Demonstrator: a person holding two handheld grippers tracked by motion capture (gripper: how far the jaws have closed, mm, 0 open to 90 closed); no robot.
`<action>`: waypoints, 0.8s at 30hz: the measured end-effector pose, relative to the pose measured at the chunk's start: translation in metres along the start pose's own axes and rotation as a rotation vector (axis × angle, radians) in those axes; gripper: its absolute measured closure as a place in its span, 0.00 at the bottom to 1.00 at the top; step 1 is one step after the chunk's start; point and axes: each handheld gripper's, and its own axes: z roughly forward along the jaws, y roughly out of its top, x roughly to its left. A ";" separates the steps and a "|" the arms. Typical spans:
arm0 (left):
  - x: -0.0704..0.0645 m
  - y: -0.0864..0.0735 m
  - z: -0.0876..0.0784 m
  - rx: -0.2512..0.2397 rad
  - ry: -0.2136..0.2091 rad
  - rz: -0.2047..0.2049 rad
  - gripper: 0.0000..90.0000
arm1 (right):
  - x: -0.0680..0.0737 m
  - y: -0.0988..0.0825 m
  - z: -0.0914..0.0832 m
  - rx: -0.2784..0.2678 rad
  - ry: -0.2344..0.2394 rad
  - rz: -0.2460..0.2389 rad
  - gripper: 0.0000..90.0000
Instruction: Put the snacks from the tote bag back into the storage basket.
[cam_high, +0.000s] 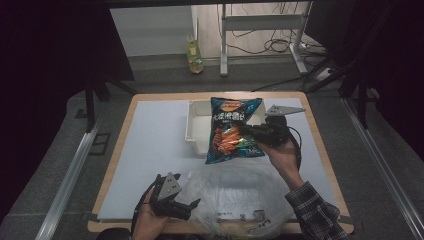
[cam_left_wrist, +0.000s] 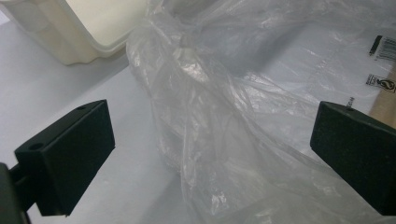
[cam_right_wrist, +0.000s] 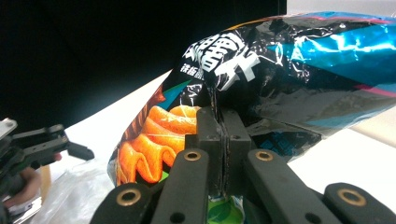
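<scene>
A dark blue crisp bag (cam_high: 231, 131) with orange crisps printed on it hangs above the table, over the right part of a white bin (cam_high: 197, 121). My right gripper (cam_high: 256, 133) is shut on the bag's side edge; the right gripper view shows the bag (cam_right_wrist: 261, 79) pinched between the closed jaws of the gripper (cam_right_wrist: 219, 135). A clear plastic bag (cam_high: 240, 195) lies crumpled at the table's near edge. My left gripper (cam_high: 192, 207) stands open at the plastic bag's left edge, and the film of the plastic bag (cam_left_wrist: 219, 121) lies between its wide-apart pads (cam_left_wrist: 70, 154).
The white mat (cam_high: 150, 150) covers a wooden table (cam_high: 320, 145). A bottle of yellow liquid (cam_high: 194, 56) stands on the floor beyond the table, near metal desk legs (cam_high: 223, 45). The left gripper (cam_right_wrist: 42, 144) appears far left in the right gripper view.
</scene>
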 end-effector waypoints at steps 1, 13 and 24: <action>0.000 0.000 0.000 0.001 -0.001 -0.001 0.00 | -0.001 0.001 0.002 -0.001 -0.002 0.000 0.98; -0.001 0.000 0.002 0.005 -0.007 0.006 0.00 | -0.018 0.006 0.018 -0.009 -0.036 0.008 0.98; -0.002 0.000 0.003 0.022 -0.016 0.021 0.00 | -0.030 0.012 0.034 -0.006 -0.057 0.018 0.98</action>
